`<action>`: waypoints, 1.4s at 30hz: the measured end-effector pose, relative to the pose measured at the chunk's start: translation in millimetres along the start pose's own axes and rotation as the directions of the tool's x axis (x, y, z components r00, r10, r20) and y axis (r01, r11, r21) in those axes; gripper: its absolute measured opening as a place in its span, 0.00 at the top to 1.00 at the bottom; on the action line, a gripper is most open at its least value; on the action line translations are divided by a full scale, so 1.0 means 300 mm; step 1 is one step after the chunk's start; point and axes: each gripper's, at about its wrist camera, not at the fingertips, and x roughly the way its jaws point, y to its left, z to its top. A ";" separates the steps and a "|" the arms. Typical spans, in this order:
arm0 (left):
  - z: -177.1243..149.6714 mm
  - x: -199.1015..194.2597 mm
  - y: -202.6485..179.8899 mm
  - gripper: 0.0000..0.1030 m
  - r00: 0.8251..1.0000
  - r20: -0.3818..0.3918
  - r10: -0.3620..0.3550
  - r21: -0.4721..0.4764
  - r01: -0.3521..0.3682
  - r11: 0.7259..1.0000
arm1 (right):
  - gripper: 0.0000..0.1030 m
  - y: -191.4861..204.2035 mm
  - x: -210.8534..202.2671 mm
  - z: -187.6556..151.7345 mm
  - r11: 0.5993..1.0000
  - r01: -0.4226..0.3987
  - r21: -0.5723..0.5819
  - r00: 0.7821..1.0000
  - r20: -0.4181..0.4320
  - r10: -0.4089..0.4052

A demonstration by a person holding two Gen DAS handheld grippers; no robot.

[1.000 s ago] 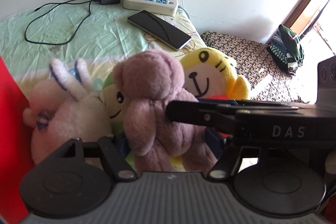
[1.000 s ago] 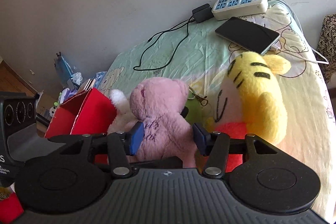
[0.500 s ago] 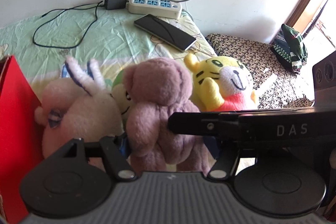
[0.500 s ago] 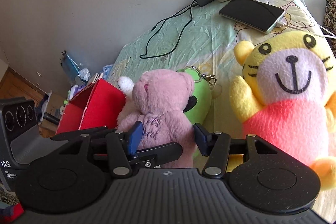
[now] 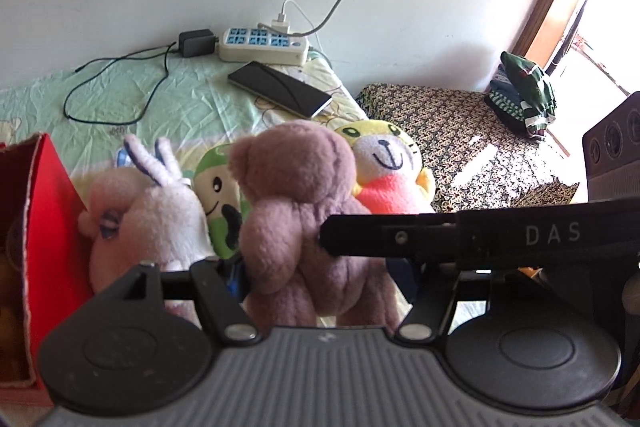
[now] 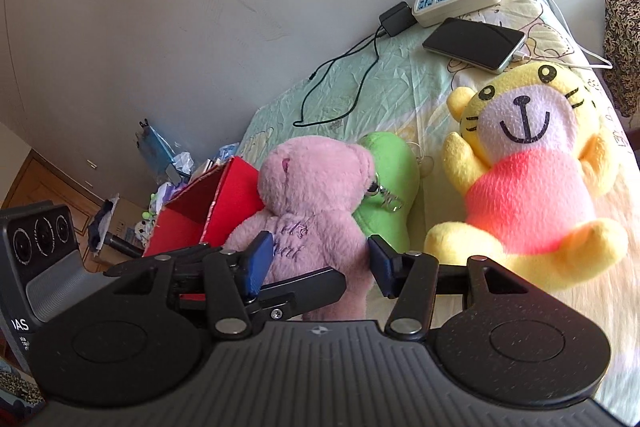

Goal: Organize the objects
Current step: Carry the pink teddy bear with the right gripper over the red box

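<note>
Mauve plush bear [image 5: 296, 211] is pinched from both sides: left gripper [image 5: 320, 279] is clamped on its lower body, right gripper [image 6: 316, 263] on its back. Bear is held beside red box [image 5: 48, 227], in front of green plush [image 6: 388, 183] and pink rabbit plush [image 5: 148, 215]. Yellow tiger plush [image 6: 524, 179] is seen lying face-up on the green sheet [image 5: 160, 95], just beside.

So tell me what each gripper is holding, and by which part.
Both hold the pink teddy bear: the left gripper and the right gripper each clamp its lower body from opposite sides.
</note>
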 end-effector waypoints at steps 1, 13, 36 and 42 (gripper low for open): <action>-0.003 -0.015 -0.006 0.34 1.000 0.007 0.004 0.004 -0.005 1.000 | 0.46 0.010 -0.009 -0.006 1.000 -0.003 -0.003 1.000 0.007 0.003; -0.060 -0.254 0.038 0.34 0.988 0.135 0.071 0.015 -0.074 0.997 | 0.46 0.197 -0.024 -0.063 0.994 -0.078 -0.073 0.994 0.070 0.083; -0.121 -0.621 0.718 0.34 0.946 0.241 0.216 -0.058 -0.208 0.976 | 0.46 0.736 0.488 -0.095 0.963 -0.176 -0.203 0.980 0.057 0.191; -0.121 -0.575 0.871 0.34 0.952 0.171 0.253 -0.046 -0.249 0.967 | 0.46 0.774 0.647 -0.128 0.975 -0.159 -0.153 0.987 0.013 0.162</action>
